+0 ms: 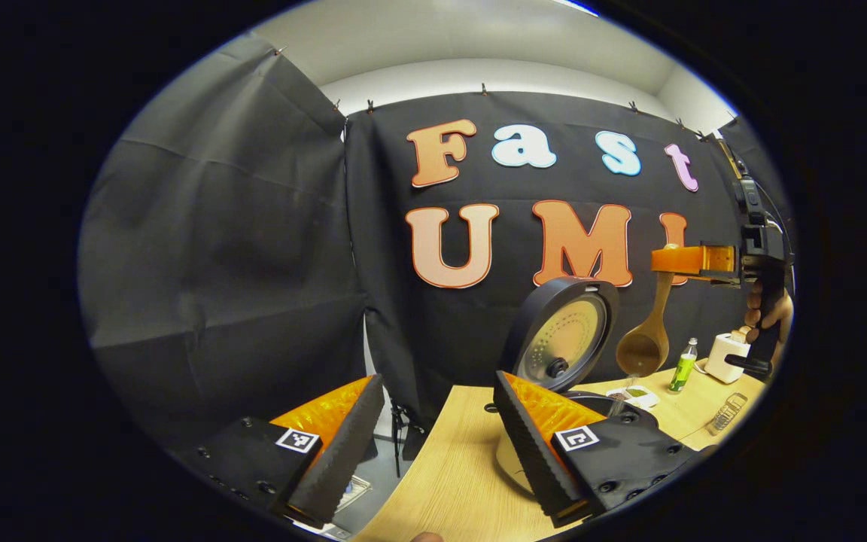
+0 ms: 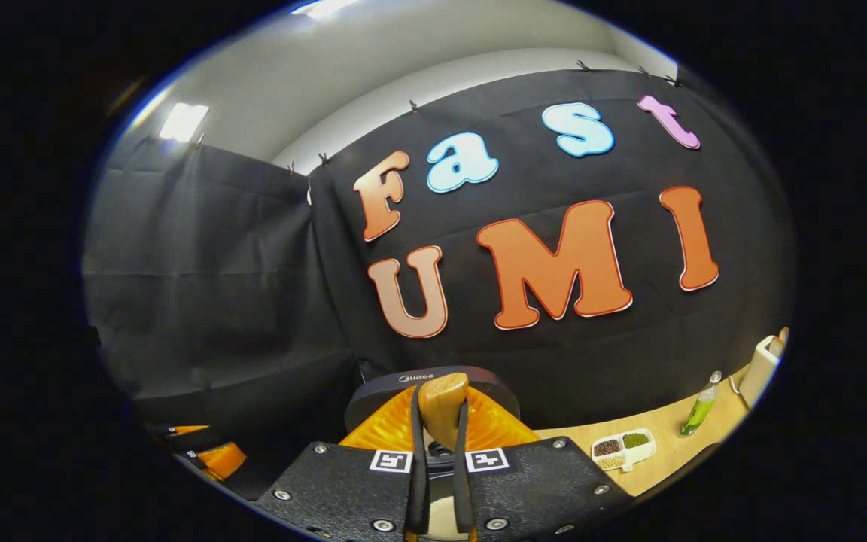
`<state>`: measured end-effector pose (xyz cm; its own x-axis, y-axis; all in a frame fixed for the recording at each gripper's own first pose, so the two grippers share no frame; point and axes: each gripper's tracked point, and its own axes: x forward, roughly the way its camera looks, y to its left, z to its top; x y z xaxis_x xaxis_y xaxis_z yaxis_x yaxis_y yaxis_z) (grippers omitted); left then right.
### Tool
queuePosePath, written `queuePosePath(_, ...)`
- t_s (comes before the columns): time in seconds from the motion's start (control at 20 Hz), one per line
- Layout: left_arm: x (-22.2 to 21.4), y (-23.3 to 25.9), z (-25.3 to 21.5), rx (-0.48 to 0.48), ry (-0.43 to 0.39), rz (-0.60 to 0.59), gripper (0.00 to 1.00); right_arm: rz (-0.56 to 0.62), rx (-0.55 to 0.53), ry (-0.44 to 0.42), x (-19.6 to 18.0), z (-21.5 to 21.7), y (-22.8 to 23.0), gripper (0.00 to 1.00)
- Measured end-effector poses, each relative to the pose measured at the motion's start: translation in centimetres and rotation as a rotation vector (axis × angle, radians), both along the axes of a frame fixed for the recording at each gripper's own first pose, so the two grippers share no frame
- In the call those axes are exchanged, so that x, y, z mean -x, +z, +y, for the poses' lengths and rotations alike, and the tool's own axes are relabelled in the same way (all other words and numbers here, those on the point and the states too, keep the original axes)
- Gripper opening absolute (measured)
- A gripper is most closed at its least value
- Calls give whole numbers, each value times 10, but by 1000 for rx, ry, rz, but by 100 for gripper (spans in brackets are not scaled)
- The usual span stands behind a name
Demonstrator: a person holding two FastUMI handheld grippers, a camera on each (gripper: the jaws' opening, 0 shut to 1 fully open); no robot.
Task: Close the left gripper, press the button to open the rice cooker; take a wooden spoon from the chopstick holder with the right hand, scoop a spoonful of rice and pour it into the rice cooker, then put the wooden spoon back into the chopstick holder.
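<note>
Right tongs (image 2: 441, 482) clamped on wooden spoon (image 1: 648, 331) handle, bowl hung below tongs, tipped over open rice cooker (image 1: 561, 339) so rice spilled into pot. Left tongs (image 1: 433, 444) wide apart, empty, idle beside cooker on surface (image 1: 448, 467).

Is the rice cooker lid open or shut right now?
Open. In the left gripper view the rice cooker lid stands raised, its inner plate facing the camera, with the wooden spoon hanging bowl-down beside it.

Green bottle (image 2: 699, 410), divided dish (image 2: 623, 447) of perhaps beans, glass (image 1: 727, 412), all on wooden table (image 1: 456, 467).
</note>
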<state>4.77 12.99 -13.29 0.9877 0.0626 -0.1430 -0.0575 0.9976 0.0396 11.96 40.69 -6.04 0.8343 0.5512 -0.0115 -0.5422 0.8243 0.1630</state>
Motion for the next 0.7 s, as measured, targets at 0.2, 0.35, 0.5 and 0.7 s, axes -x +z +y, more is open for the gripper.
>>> queuePosePath(0.2, 2, 1, 1, -5, 10, -3, 96, -24, 31, 45, 12, 11, -2, 12)
queuePosePath(0.35, 3, 2, -4, 2, 5, 0, 95, 27, -19, 41, 11, 2, 0, 12)
queuePosePath(0.5, 3, 3, -12, 22, -14, -3, 98, 30, -63, 18, 13, -23, 14, 12)
queuePosePath(0.7, -2, 5, -20, 38, -21, -8, 94, 26, -83, -48, 16, -76, 32, 12)
